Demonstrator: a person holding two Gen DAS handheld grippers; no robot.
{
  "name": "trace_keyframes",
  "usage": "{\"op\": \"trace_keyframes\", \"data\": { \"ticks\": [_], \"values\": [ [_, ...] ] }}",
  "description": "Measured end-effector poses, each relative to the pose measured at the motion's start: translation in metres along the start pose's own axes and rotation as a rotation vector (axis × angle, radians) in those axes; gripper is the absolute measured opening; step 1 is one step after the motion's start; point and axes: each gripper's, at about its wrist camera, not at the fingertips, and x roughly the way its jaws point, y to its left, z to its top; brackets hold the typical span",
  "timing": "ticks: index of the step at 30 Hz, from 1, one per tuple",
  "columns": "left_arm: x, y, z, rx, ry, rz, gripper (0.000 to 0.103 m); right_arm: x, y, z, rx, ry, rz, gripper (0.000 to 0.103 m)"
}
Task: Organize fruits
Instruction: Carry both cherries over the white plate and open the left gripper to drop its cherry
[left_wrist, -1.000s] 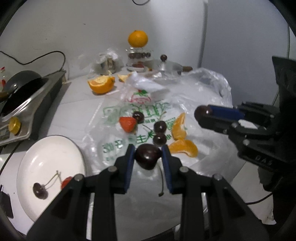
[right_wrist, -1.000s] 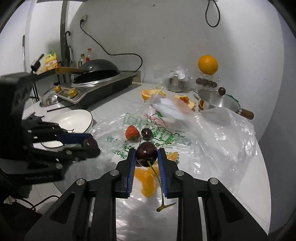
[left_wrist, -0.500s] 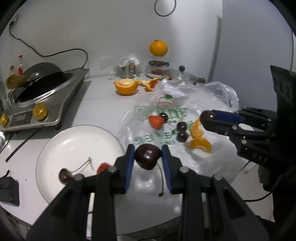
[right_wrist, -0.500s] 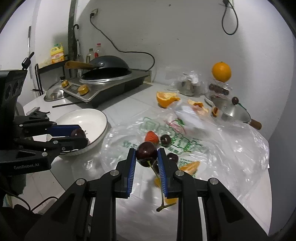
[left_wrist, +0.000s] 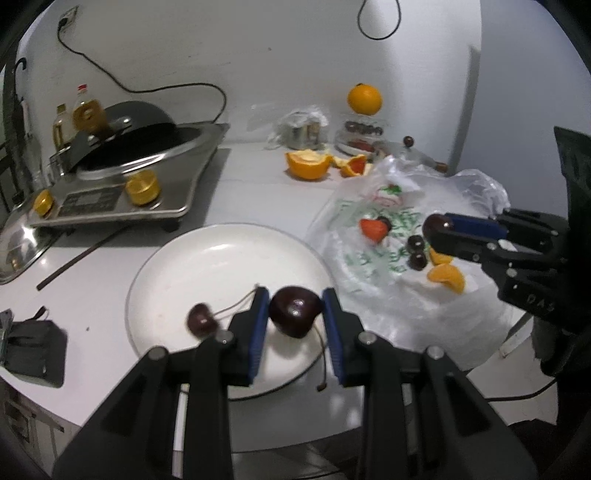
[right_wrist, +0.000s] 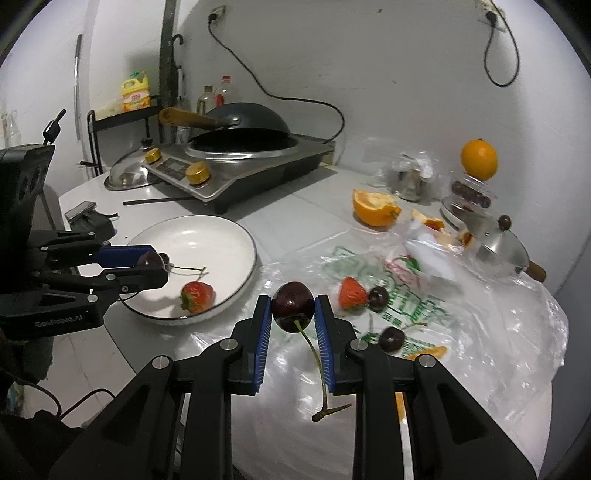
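My left gripper (left_wrist: 294, 314) is shut on a dark cherry (left_wrist: 294, 312) and holds it over the near side of the white plate (left_wrist: 221, 258). One cherry (left_wrist: 201, 320) with a stem lies on the plate. In the right wrist view the plate (right_wrist: 207, 240) also holds a strawberry (right_wrist: 197, 296). My right gripper (right_wrist: 293, 308) is shut on another dark cherry (right_wrist: 293, 306) above the plastic bag (right_wrist: 480, 332). On the bag lie a strawberry (right_wrist: 352, 293), two cherries (right_wrist: 378, 296) and orange segments (left_wrist: 447, 277).
An induction cooker with a wok (right_wrist: 243, 147) stands at the back left. A cut orange (right_wrist: 373, 208), a whole orange on a jar (right_wrist: 478, 159) and a steel pot lid (right_wrist: 495, 245) stand at the back right. A black pouch (left_wrist: 33, 349) lies left of the plate.
My left gripper has carried its cherry left, from above the bag to above the plate. My right gripper has followed leftward with its cherry, still over the bag.
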Motion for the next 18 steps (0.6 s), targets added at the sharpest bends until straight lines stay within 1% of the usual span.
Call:
{"op": "trace_keyframes", "data": {
  "ticks": [9, 13, 18],
  "values": [
    [0.008, 0.023, -0.014, -0.033, 0.030, 0.011, 0.030, 0.017, 0.021, 0.014, -0.039, 0.014, 0.029, 0.025],
    [0.014, 0.024, -0.019, -0.020, 0.041, 0.022, 0.030, 0.026, 0.029, 0.019, -0.054, 0.024, 0.039, 0.025],
    [0.020, 0.026, -0.025, -0.017, 0.059, 0.005, 0.030, 0.035, 0.036, 0.024, -0.063, 0.035, 0.047, 0.025]
  ]
}}
